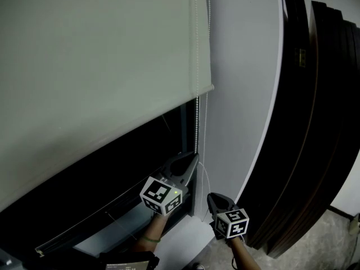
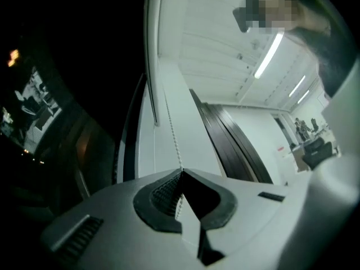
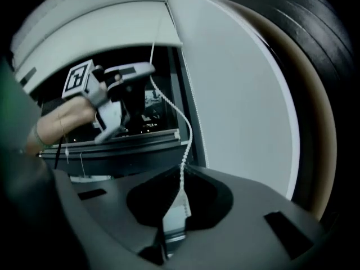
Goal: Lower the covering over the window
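Blind (image 1: 95, 66) hangs partway down the window (image 1: 112, 173); your left gripper (image 1: 193, 158) and right gripper (image 1: 213, 197) each have fingers (image 2: 159, 198) clenched on its bead chain (image 1: 196, 125).

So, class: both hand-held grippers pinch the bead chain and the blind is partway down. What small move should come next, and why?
Probably draw the left hand-held gripper straight down a little. It is shut on the chain higher up, the chain hangs slack between it and the right hand-held gripper, and the blind leaves dark window uncovered below.
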